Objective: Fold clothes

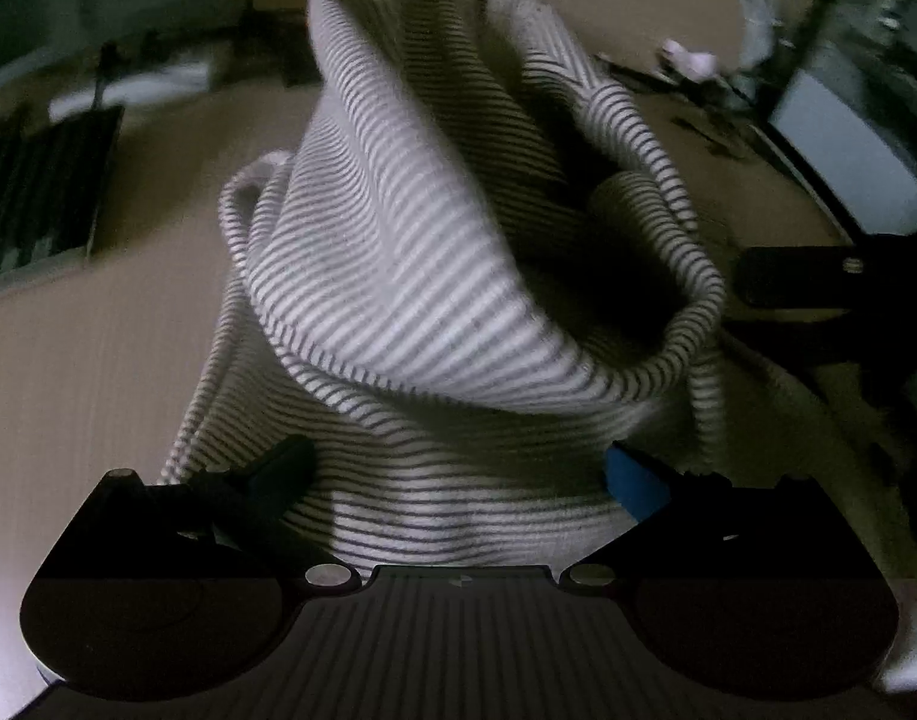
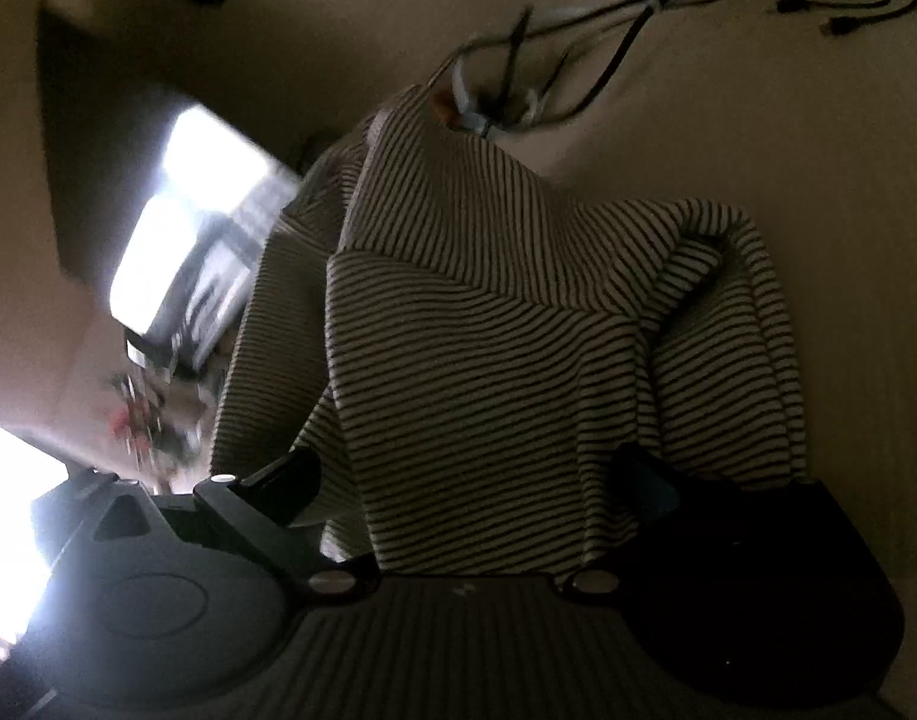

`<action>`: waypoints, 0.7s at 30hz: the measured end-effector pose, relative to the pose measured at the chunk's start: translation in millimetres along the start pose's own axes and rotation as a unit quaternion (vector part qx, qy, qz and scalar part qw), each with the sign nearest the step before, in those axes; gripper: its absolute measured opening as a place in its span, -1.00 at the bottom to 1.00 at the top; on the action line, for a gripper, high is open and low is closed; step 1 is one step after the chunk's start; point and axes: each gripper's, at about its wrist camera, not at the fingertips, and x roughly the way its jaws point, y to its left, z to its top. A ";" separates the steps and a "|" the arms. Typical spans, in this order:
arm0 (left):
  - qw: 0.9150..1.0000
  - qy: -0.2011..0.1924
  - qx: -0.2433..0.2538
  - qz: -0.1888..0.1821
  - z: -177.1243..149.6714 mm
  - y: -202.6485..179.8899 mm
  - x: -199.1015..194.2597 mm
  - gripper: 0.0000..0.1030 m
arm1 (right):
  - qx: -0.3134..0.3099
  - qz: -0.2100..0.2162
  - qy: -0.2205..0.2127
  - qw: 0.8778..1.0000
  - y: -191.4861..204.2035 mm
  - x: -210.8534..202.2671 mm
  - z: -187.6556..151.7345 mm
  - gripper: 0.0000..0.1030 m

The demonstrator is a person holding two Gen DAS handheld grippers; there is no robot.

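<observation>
Fingers of the left gripper stand apart with striped cloth bunched between them; whether they actually pinch it I cannot tell, since the fabric covers the gap. The right gripper shows the same: its fingers sit either side of a thick gather of the striped garment, and the grip itself is hidden.

Just beyond the left gripper, the garment rises in a loose twisted roll, with a deep open pocket (perhaps the neck or a sleeve mouth) sagging on one side. From the right view it hangs in layered folds, one narrow part looping away, its far end lying close to a tangle of cables on the counter.

Further off, a dark keyboard-like slab and a screen sit near the counter's far edges, blurred.

The risk I judge from here: the cloth is bunched, not spread, so any fold made now would set crooked. Its far end could also snag or drag the cables if it is pulled across the counter, and a shallow hold could slip.
</observation>
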 end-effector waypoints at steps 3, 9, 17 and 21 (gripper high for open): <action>0.998 -0.045 0.030 0.037 -13.9 -8.1 -22.6 1.00 | -0.019 -0.026 0.009 0.999 14.8 -7.8 -13.5 1.00; 0.938 -0.178 0.130 0.266 44.7 -1.4 -32.0 1.00 | -0.129 -0.156 -0.026 0.979 68.4 -25.3 -15.2 1.00; 0.889 -0.195 -0.031 0.413 90.4 140.4 -86.2 1.00 | -0.328 -0.282 -0.037 0.901 132.1 -7.1 -59.5 1.00; 0.935 -0.210 -0.096 0.269 77.6 140.5 -111.3 1.00 | -0.369 -0.287 0.022 0.884 143.0 45.6 -82.6 1.00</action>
